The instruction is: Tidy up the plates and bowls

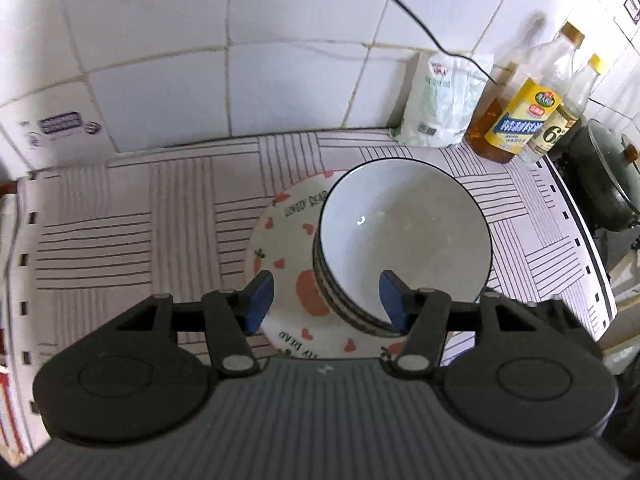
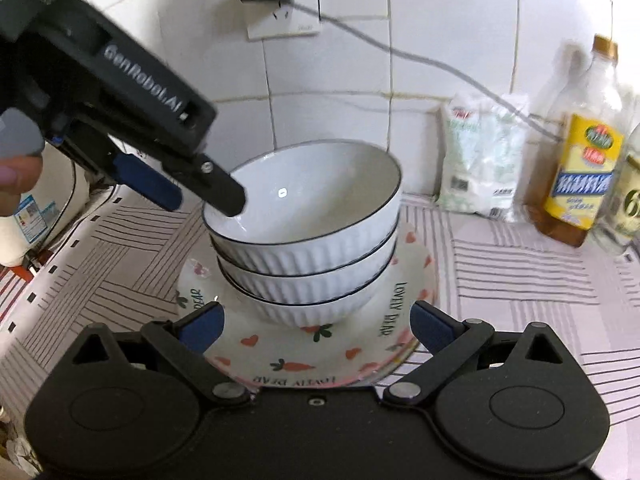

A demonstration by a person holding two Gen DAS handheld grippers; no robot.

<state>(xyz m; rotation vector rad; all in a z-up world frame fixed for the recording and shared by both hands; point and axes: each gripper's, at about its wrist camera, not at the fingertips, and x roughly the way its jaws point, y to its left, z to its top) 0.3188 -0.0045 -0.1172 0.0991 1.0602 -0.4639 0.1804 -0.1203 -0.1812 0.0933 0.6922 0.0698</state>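
Observation:
Three white ribbed bowls with dark rims are stacked (image 2: 308, 240) on patterned plates (image 2: 304, 364) with carrots and hearts; the stack (image 1: 404, 232) and plate (image 1: 280, 240) also show in the left wrist view. My left gripper (image 1: 326, 300) is open, its jaws straddling the near rim of the top bowl, one finger inside and one outside. In the right wrist view the left gripper (image 2: 200, 196) hangs over the bowl's left rim. My right gripper (image 2: 316, 326) is open and empty, just in front of the plates at their near edge.
A striped cloth (image 1: 132, 216) covers the counter. A white bag (image 1: 440, 100) and several bottles (image 1: 524, 116) stand at the tiled back wall on the right. A dark pot (image 1: 600, 184) sits at the far right. A cable (image 2: 440, 68) hangs from a wall socket (image 2: 280, 20).

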